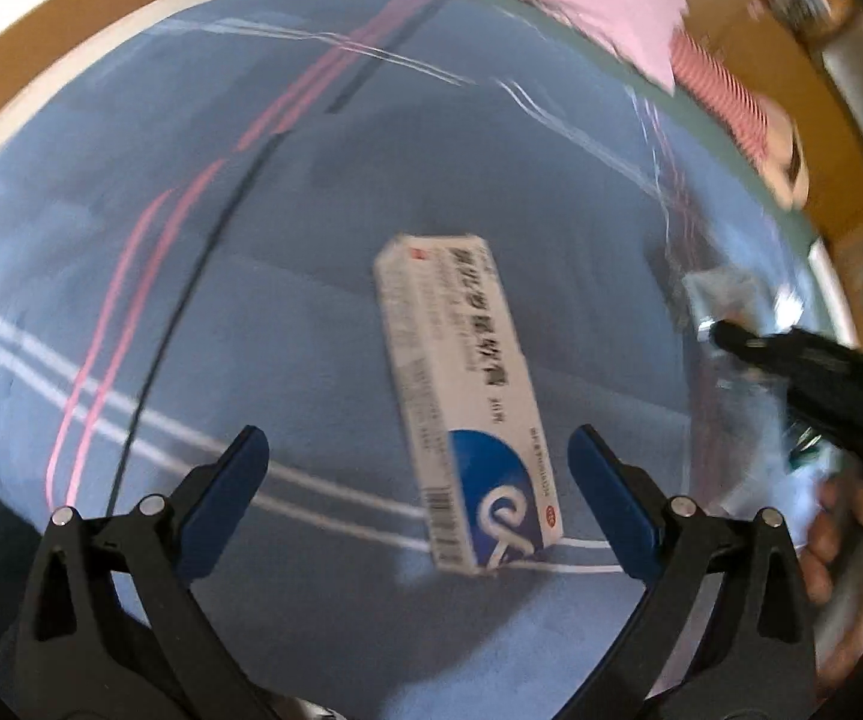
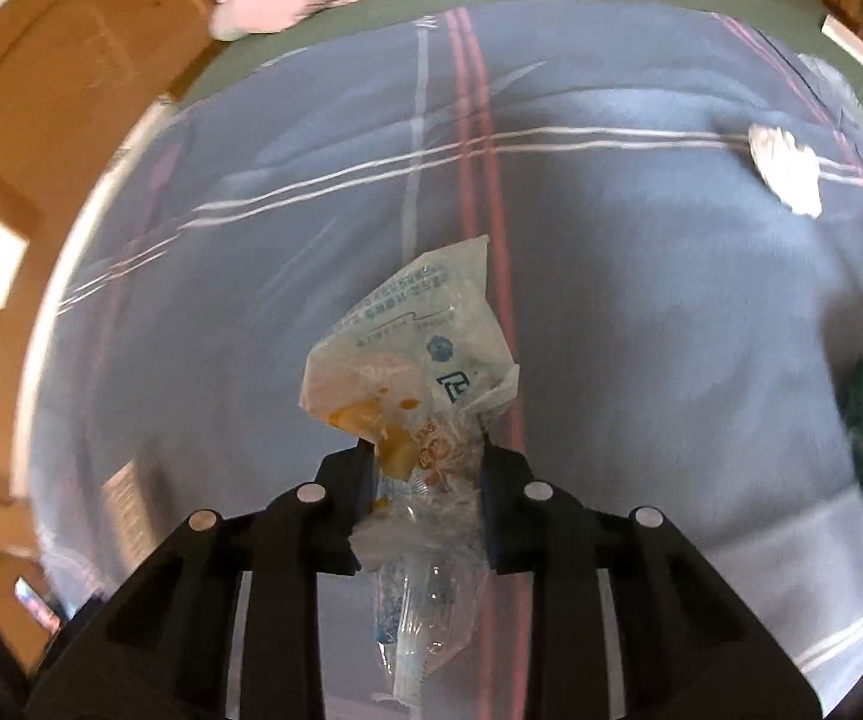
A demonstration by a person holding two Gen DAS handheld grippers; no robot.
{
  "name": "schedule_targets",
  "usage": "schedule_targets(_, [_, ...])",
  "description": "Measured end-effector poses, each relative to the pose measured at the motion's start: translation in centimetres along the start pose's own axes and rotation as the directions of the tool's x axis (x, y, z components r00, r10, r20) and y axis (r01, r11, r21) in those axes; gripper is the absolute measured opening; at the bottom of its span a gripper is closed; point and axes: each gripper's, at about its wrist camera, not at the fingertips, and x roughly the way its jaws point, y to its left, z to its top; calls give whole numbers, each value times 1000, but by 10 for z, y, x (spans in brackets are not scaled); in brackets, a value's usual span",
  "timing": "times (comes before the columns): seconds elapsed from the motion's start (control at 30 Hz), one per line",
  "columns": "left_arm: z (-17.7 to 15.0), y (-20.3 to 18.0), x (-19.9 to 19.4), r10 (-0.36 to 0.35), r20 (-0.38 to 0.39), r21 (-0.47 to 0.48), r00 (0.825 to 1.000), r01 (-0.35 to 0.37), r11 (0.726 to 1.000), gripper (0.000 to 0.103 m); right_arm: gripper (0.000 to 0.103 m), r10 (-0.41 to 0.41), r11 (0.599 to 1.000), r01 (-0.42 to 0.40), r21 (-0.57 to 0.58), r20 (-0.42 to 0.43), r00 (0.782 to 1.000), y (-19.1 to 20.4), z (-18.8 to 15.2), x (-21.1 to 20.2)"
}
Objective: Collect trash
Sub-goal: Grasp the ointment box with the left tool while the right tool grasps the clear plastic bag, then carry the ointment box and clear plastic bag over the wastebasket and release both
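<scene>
Pinching a crumpled plastic wrapper (image 2: 413,396), your right gripper (image 2: 425,450) has it nipped between narrow jaws; it looks light, limp, greasy, likely to slip. Your left gripper (image 1: 416,462) stands wide over the cardboard box (image 1: 464,402), which lies between its blue fingers (image 1: 608,492) on the blanket (image 1: 191,300). Light, stiff, crushable: take its long sides.

The left gripper (image 1: 418,456) is pointing steeply down, its blue-padded jaws standing wide apart and gripping nothing. The right gripper (image 2: 425,450) is angling down too — its black jaws are clamping a crumpled clear plastic wrapper (image 2: 416,372).
</scene>
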Motion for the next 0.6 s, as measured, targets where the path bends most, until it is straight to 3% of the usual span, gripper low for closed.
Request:
schedule_targets(0.1, [-3, -21, 24, 66, -57, 127, 996, -58, 990, 99, 29, 34, 999, -34, -12, 6, 999, 5, -23, -27])
schedule_targets(0.17, [-3, -26, 28, 104, -36, 164, 994, -97, 982, 98, 29, 64, 998, -63, -28, 29, 998, 11, -45, -53])
schedule_targets(0.27, [-5, -27, 25, 138, 8, 191, 990, -137, 972, 79, 29, 95, 995, -92, -44, 69, 993, 15, -65, -81])
schedule_targets(0.33, [-7, -26, 18, 150, 39, 203, 988, -155, 967, 56, 29, 120, 993, -119, -16, 110, 987, 10, -89, -104])
schedule_targets(0.5, [-18, -21, 3, 120, 63, 194, 991, -130, 972, 47, 29, 111, 991, -124, 47, 214, 971, -3, -139, -148])
schedule_targets(0.6, [-28, -19, -23, 104, 151, 220, 983, -136, 966, 46, 29, 81, 994, -96, 42, 267, 960, 0, -159, -166])
